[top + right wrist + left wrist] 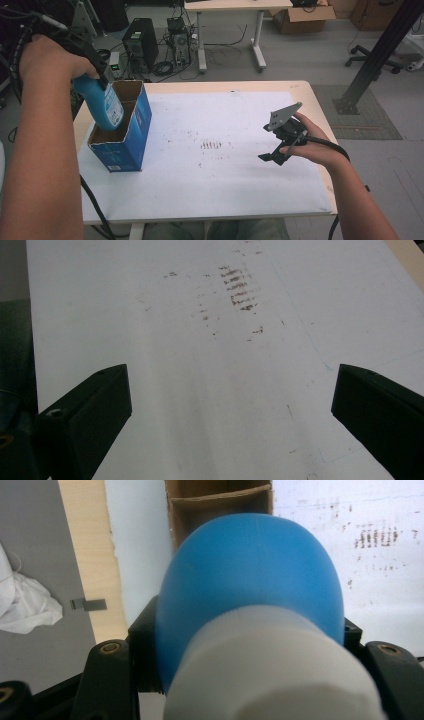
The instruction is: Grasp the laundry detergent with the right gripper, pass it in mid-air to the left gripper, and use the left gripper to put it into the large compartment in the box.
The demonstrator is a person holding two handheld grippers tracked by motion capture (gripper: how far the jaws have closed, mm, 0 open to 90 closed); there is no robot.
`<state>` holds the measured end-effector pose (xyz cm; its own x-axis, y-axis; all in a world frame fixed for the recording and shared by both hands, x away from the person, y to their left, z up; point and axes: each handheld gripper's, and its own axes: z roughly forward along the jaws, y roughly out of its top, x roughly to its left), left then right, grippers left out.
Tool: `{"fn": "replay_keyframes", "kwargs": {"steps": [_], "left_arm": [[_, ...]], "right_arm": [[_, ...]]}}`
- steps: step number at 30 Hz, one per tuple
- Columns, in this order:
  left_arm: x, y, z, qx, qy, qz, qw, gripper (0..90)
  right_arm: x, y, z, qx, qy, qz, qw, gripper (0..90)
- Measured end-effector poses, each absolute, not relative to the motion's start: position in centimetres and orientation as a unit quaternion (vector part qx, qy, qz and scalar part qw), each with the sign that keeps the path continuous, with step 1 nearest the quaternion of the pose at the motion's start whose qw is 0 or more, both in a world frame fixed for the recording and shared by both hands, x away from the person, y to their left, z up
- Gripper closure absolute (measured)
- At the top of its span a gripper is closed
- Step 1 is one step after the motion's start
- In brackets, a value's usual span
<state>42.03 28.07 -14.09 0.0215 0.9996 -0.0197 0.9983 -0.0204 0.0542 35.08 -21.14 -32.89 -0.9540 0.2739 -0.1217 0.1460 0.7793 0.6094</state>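
Left gripper (102, 82) clamps blue bottle (102, 102), its base inside the box (131, 142). Left gripper view adds the box's cardboard divider (220, 499). Right gripper (280, 150) gapes empty, well right of box.

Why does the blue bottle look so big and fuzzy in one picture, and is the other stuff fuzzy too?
In the left gripper view the blue bottle sits right against the lens, so it and its white cap blur softly; in the right gripper view the black jaws look soft-edged while the stained white sheet stays fairly sharp; the high view is evenly lit, with the bottle in the blue box.
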Motion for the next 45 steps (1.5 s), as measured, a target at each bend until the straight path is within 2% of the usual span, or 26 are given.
{"fn": "replay_keyframes", "kwargs": {"steps": [21, 45], "left_arm": [[42.3, 29.0, -20.7, 0.71, 0.704, -0.007, 0.025, 38.4], [43.0, 28.1, -27.2, 0.713, 0.701, -0.018, 0.004, 38.4]], "right_arm": [[34.8, -21.2, -32.8, 0.108, 0.936, 0.322, 0.096, 2.9], [34.9, -21.4, -33.5, 0.112, 0.936, 0.32, 0.092, 2.9]]}}
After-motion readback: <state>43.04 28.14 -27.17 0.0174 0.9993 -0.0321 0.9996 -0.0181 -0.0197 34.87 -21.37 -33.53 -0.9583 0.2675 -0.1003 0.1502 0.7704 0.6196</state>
